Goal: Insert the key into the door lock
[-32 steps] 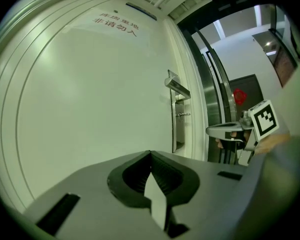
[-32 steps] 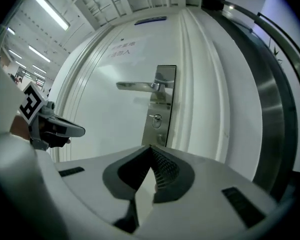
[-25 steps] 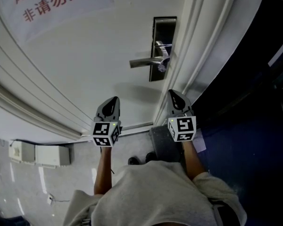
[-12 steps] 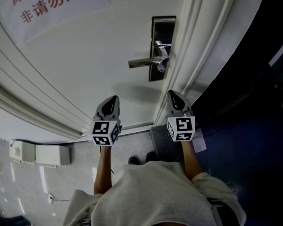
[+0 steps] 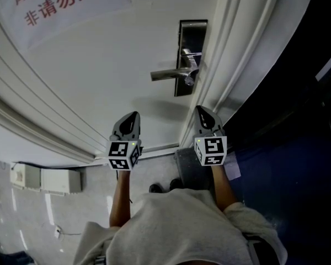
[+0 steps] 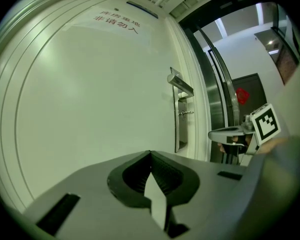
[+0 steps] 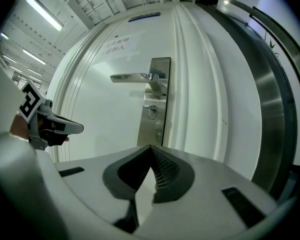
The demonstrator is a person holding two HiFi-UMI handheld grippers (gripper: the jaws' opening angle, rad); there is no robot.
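Clearly, white notice [image 5: 71, 1] on door [image 5: 110, 65], red 非请勿入, 库房 above.

We log a white door [image 5: 99, 65]. On it at the right edge sits a steel lock plate [image 5: 192, 35], with a lever handle [image 5: 166, 74] pointing left and a small metal ring [image 7: 152, 112] just below. A paper notice [image 5: 60, 4] with red characters is far left.

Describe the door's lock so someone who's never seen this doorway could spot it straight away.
Start at the white door and find the tall silver plate near its right edge, beside the frame. A lever handle juts left from that plate; the lock is the small round fitting just beneath it, with a little metal ring on it.
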